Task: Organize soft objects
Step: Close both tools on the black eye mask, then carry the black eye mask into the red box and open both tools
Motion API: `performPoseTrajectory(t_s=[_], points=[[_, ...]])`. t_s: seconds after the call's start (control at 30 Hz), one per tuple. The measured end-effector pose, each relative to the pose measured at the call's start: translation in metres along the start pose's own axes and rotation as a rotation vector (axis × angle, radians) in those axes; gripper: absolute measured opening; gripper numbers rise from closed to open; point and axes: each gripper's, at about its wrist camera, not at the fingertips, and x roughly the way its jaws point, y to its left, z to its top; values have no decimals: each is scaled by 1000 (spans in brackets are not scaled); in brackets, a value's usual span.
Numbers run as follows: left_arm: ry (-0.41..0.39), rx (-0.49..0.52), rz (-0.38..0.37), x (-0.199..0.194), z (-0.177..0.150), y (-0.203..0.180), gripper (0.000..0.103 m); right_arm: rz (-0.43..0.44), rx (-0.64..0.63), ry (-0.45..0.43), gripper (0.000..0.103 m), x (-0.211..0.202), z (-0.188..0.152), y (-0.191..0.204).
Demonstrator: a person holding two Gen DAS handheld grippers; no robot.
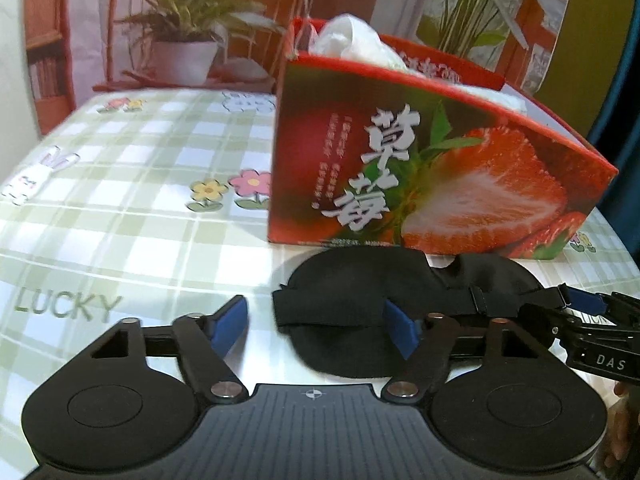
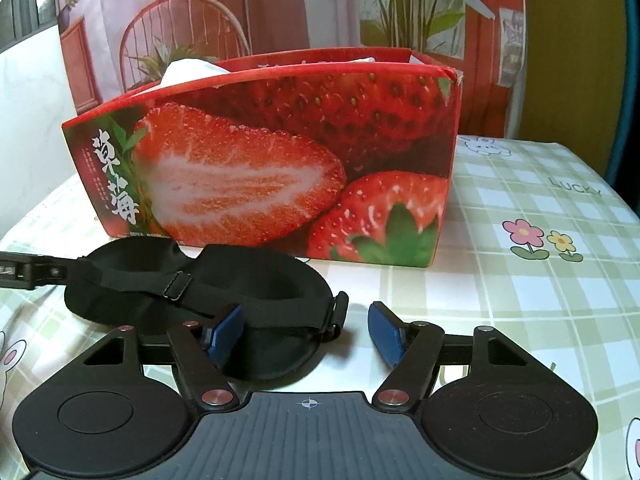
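Black sleep mask [image 1: 384, 312] flat on the checked worktop [image 1: 132, 208], just in front of the red strawberry box [image 1: 440, 176], strap lying across its top. White soft stuff [image 1: 352, 40] bunched inside the box, poking above the rim. Left tongs [image 1: 320, 326] parted around the mask's left end: right pad [image 1: 396, 330] over the fabric, left pad [image 1: 228, 324] out over bare worktop, neither seen pressing. Right tongs [image 2: 308, 330] likewise parted around the mask's right end: left pad [image 2: 224, 332] over the fabric beside the strap, right pad [image 2: 384, 330] clear of it on the cloth. Potted plants printed on the backdrop [image 1: 188, 20] behind the box.
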Motion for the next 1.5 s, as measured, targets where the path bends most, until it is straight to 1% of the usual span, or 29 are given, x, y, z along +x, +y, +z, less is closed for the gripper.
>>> performPoseTrajectory(t_s=[0.13, 0.17, 0.2, 0.23, 0.27, 0.3, 0.33, 0.37, 0.43, 0.47, 0.5, 0.53, 0.63, 0.7, 0.77, 0.9, 1.2, 1.37, 1.5], points=[[-12, 37, 1, 7, 1, -6, 71, 2, 4, -4, 63, 0, 0, 0], [-15, 42, -6, 8, 2, -7, 66, 4, 4, -4, 62, 1, 1, -1], [-18, 47, -11, 7, 1, -8, 55, 5, 6, -5, 59, 1, 1, -1], [-18, 54, -18, 8, 1, -9, 48, 6, 7, -7, 54, 0, 1, -2], [-16, 60, -26, 7, 0, -9, 34, 12, 7, -9, 51, 0, 1, -2], [-16, 62, -35, 6, -2, -9, 28, 18, 7, -10, 44, -1, 1, -2], [-17, 57, -49, 5, -3, -9, 25, 18, 8, -11, 42, -2, 0, -2], [-25, 55, -56, 2, -5, -8, 19, 19, 11, -10, 40, -2, 0, -3], [-45, 67, -43, -3, -9, -9, 15, 33, 35, -9, 28, -5, 0, -6], [-56, 68, -35, -7, -11, -9, 13, 37, 46, -8, 25, -7, 0, -7], [-70, 64, -25, -11, -13, -8, 11, 41, 57, -9, 18, -9, 1, -8], [-85, 59, -23, -16, -14, -7, 11, 45, 65, -13, 10, -12, 1, -10], [-131, 59, -30, -32, -17, -7, 8, 60, 86, -39, 6, -23, 2, -13], [-164, 78, -31, -42, -17, -13, 7, 80, 93, -63, 5, -32, 4, -14], [-192, 97, -36, -50, -16, -17, 5, 90, 85, -85, 5, -41, 6, -12], [-255, 122, -40, -68, -13, -25, 5, 103, 50, -135, 4, -59, 13, -5], [-405, 131, -52, -110, 0, -32, 5, 95, -1, -274, 4, -105, 36, 1], [-492, 163, -55, -130, 20, -38, 5, 95, -34, -347, 4, -127, 53, 3], [-537, 209, -44, -132, 49, -47, 5, 87, -61, -392, 4, -131, 80, 3]])
